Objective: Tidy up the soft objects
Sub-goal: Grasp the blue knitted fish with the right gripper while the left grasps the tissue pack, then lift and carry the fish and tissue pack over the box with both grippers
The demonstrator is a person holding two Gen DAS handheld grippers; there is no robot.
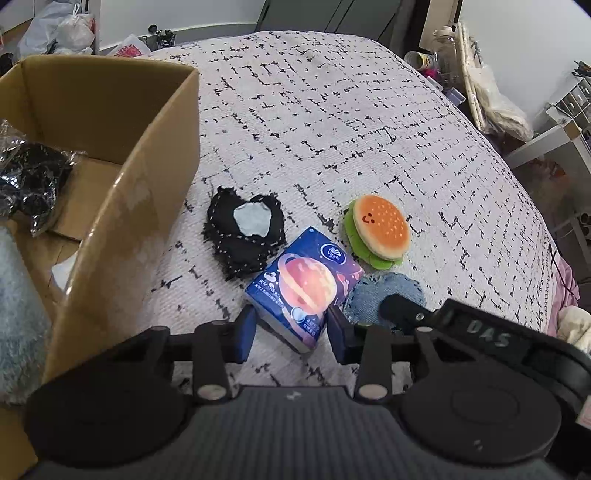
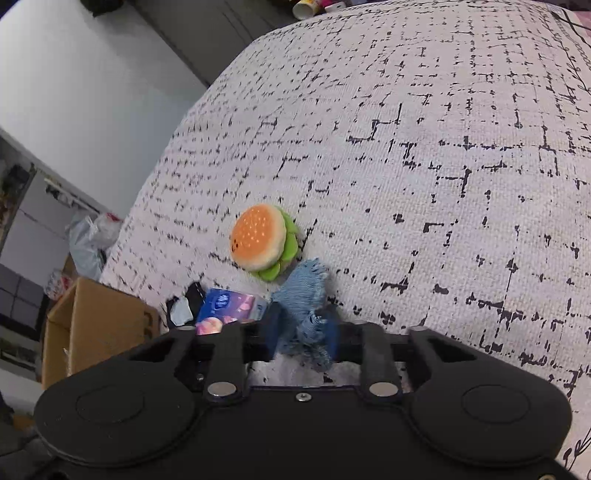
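Observation:
A blue tissue pack with a planet print (image 1: 303, 291) lies on the white patterned bed cover (image 1: 332, 129). My left gripper (image 1: 291, 332) is open, one finger on each side of the pack's near end. My right gripper (image 2: 301, 326) is shut on a frayed blue denim pad (image 2: 306, 299); the pad also shows in the left wrist view (image 1: 384, 295), with the right gripper over it. A plush hamburger (image 1: 378, 230) and a black knitted piece with a white patch (image 1: 243, 232) lie close by. The hamburger (image 2: 264, 240) and tissue pack (image 2: 229, 308) also show in the right wrist view.
An open cardboard box (image 1: 122, 155) stands at the left on the bed, holding a black item in clear plastic (image 1: 29, 181); it also shows in the right wrist view (image 2: 96, 325). Bags (image 1: 62, 33) and shelving (image 1: 565, 118) line the room's edges.

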